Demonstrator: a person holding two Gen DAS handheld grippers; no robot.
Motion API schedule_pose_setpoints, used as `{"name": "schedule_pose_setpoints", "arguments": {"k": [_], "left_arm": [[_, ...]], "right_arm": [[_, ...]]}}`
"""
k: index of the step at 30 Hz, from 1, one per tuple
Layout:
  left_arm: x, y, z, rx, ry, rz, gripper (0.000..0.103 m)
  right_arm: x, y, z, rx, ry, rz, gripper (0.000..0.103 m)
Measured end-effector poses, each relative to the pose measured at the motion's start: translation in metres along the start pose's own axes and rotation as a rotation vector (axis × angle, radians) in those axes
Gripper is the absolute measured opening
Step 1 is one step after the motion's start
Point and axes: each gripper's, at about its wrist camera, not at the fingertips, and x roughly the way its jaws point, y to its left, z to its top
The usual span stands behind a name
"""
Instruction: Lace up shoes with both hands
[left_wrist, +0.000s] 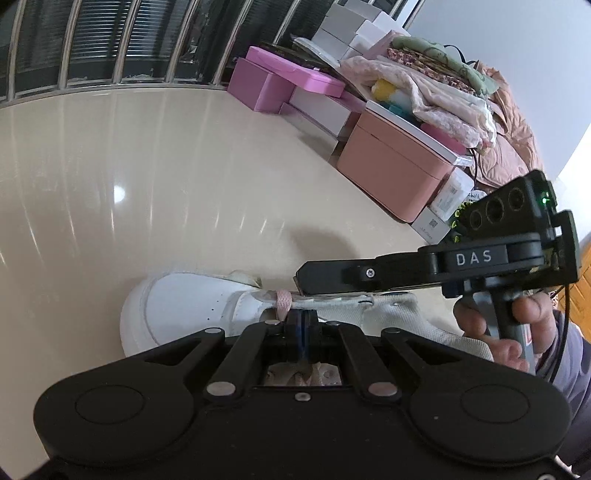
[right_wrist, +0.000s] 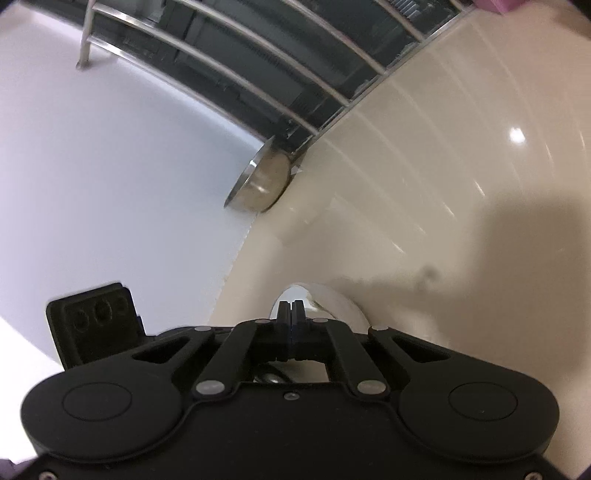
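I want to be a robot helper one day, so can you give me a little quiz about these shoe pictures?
1. True or false: the shoe is black.
2. What colour is the lace pinched in the left tongs? A pink, B green, C blue.
3. Fill in: the right tongs are ____ (open or shut).

Key: 1 false, it is white. 2 A. 3 shut.

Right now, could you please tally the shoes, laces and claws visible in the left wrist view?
White shoe: 1
Pink lace: 1
Claws: 2, the left claw and the right claw
Total: 4
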Motion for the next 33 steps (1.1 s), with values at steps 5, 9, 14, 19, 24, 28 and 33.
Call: {"name": "schedule_pose_setpoints", "arguments": {"k": [5, 9, 14, 19, 24, 28, 33], "left_arm": [[-0.026, -0.016, 0.003, 0.022, 0.022, 0.109, 0.009], [-0.085, -0.073, -0.022, 0.082, -0.161, 0.336, 0.083], [-0.069, -0.111, -0.065, 0.081, -0.163, 0.466, 0.080], [-0.069, -0.087, -0.080, 0.000, -0.148, 0.461, 0.056], [-0.092, -0.075, -0.085, 0.039, -0.166, 0.541, 0.052], [-0.110, -0.058, -0.090, -0.011, -0.196, 0.554, 0.021], [-0.115, -0.048, -0.092, 0.000, -0.223, 0.535, 0.020]], "right_arm": [[-0.006, 0.004, -0.007, -0.005, -0.066, -0.040, 0.000], [-0.011, 0.004, -0.019, 0.047, -0.146, -0.060, 0.000], [-0.014, 0.018, -0.069, 0.194, -0.337, 0.009, 0.000], [-0.027, 0.044, -0.109, 0.196, -0.482, -0.029, 0.004], [-0.043, 0.058, -0.103, -0.019, -0.467, -0.141, 0.017], [-0.049, 0.056, -0.102, -0.092, -0.401, -0.200, 0.020], [-0.054, 0.061, -0.105, -0.144, -0.331, -0.254, 0.032]]}}
